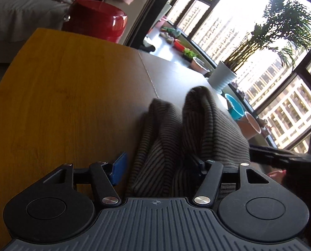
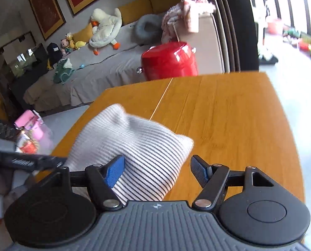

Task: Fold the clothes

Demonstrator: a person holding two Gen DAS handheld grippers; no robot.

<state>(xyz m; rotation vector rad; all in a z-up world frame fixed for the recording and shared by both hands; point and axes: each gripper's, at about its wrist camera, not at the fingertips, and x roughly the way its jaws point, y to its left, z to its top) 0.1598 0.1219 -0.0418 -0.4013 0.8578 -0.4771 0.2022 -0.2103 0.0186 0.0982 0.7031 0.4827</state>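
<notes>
On the wooden table [image 2: 228, 113] the striped garment [image 2: 134, 146] is lying bunched. Left gripper [image 1: 157, 167] is sitting with folds between its jaws; grip unclear. Right gripper [image 2: 155, 170] is hovering spread over the cloth, pads not pressing.

Striped garment [image 2: 132, 146], bunched in upright folds, on the wooden table [image 2: 228, 115]

no readable text, label or number shows anywhere.
</notes>
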